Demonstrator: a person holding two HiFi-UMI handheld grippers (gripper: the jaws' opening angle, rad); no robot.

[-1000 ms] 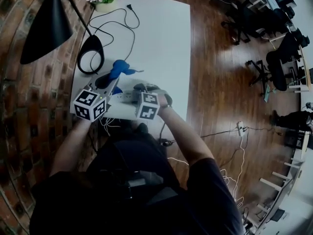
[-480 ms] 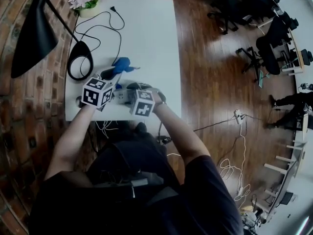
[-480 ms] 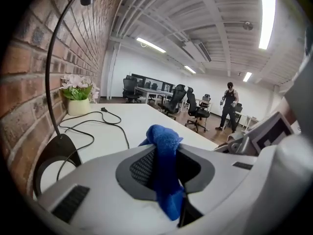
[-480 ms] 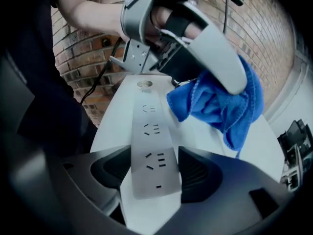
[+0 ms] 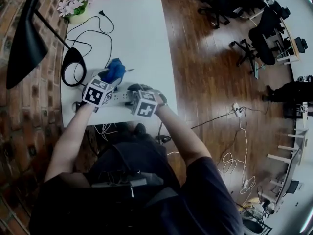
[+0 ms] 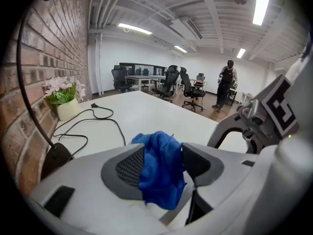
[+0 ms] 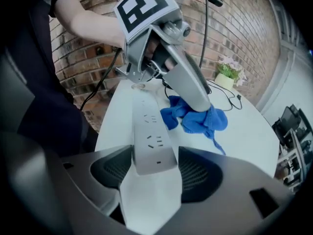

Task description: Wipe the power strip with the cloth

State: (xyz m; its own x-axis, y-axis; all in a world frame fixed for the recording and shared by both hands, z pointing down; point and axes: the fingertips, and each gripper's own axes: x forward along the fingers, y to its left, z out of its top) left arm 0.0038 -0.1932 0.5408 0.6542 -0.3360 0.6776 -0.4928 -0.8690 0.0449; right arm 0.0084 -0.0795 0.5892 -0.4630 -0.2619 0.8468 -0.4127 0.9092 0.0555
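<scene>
Brick wall at 9 o'clock; white table against it; wood floor and office chairs toward 2 o'clock.

Counted: one black lamp, one flower pot, one black cord, one blue cloth, one power strip.

Left gripper: jaws just opened wide, crumpled cloth between them, on the table at 12 o'clock from the strip.

Right gripper: wide, lately eased wider, astride the strip's end.

Strip: long, pale grey, sockets up, flat near the table's 6 o'clock edge.
</scene>
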